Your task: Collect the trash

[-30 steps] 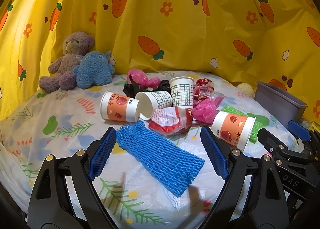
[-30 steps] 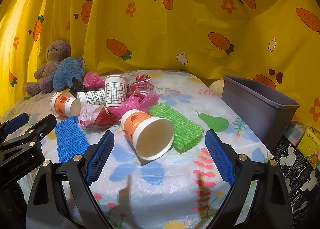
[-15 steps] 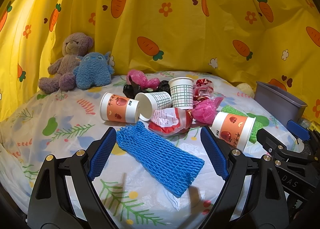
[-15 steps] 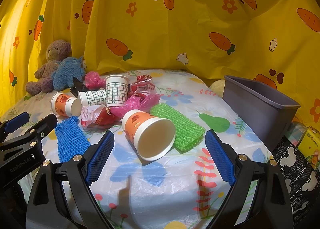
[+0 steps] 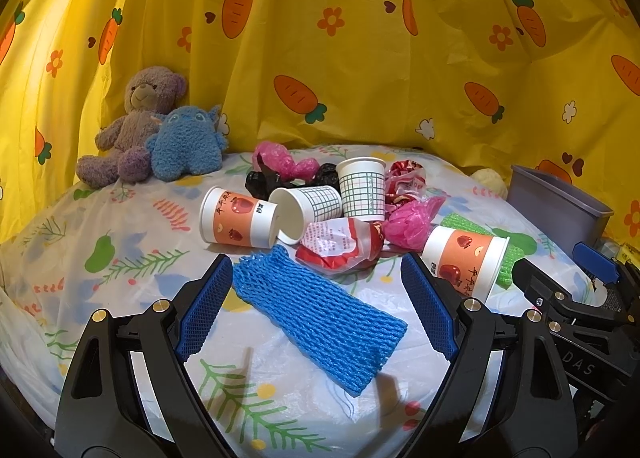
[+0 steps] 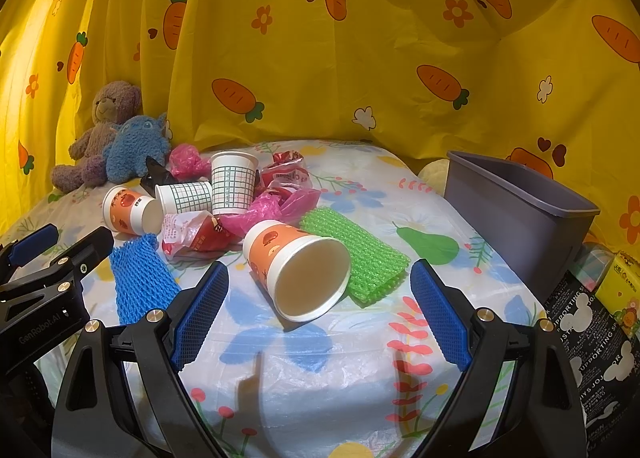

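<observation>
Both grippers were spread apart and held nothing. The left gripper (image 5: 316,310) hovered over a blue foam net (image 5: 316,314) on the table (image 5: 120,290); the right gripper (image 6: 318,310) faced a tipped orange cup (image 6: 298,268) beside a green net (image 6: 356,254). A grey bin (image 6: 520,214) stood at the right.

Backdrop: yellow curtain (image 5: 360,58) with carrot and flower print, brightest at left. Table (image 6: 320,386) under clear plastic over fruit-print cloth. Two plush toys (image 5: 160,138) at the back left.
</observation>
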A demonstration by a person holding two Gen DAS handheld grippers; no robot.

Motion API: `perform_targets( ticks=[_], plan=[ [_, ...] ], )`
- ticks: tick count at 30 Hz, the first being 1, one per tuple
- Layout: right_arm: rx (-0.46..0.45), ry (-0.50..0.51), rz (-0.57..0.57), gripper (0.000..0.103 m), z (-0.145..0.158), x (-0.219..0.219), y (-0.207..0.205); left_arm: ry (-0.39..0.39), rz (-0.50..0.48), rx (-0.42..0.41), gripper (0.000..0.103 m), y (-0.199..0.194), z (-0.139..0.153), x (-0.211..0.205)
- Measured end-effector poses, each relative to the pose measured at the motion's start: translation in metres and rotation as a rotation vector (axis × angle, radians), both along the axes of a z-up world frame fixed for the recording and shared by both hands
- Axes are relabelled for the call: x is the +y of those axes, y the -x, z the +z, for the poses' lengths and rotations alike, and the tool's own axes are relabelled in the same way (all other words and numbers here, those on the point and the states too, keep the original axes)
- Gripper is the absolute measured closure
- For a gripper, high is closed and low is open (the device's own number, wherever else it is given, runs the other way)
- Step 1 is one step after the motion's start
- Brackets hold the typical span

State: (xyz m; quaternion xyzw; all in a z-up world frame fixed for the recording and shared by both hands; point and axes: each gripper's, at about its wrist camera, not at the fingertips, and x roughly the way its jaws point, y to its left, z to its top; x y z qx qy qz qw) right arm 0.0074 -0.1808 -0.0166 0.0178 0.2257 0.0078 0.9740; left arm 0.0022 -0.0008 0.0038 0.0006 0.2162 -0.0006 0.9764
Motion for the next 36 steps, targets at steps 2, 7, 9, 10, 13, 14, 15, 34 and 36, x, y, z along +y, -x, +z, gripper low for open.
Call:
perform_targets(
  ticks=[2,7,9,10,13,14,15,34,36],
  plan=[
    [0.000,0.000,0.000,0.014,0.000,0.000,0.000,0.001,-0.004,-0.001,0.018,0.000,0.000,0.000],
    [-0.001,0.000,-0.001,0.014,0.000,0.000,0.000,0.002,-0.008,-0.002,0.018,0.000,0.000,-0.001],
    [-0.001,0.000,-0.003,0.014,0.000,0.000,0.000,0.004,-0.013,-0.005,0.018,0.000,0.000,-0.002],
    [-0.001,-0.001,-0.004,0.014,0.000,-0.001,0.000,0.003,-0.014,-0.006,0.018,0.000,0.000,-0.002],
    [-0.001,-0.003,-0.009,0.014,0.000,-0.003,0.002,0.000,-0.020,-0.006,0.018,0.000,-0.001,-0.004],
    [-0.001,-0.004,-0.010,0.014,0.000,-0.003,0.002,0.000,-0.022,-0.006,0.018,0.000,-0.001,-0.004],
    [0.000,-0.003,-0.011,0.014,0.000,-0.003,0.002,0.001,-0.023,-0.006,0.018,0.000,-0.001,-0.004],
    [0.009,0.000,-0.001,0.014,-0.001,0.001,-0.002,0.036,-0.064,-0.012,0.018,-0.003,-0.006,0.003],
    [0.014,-0.002,0.006,0.015,-0.003,0.002,-0.004,0.039,-0.064,-0.006,0.018,-0.005,-0.011,0.007]
  ],
)
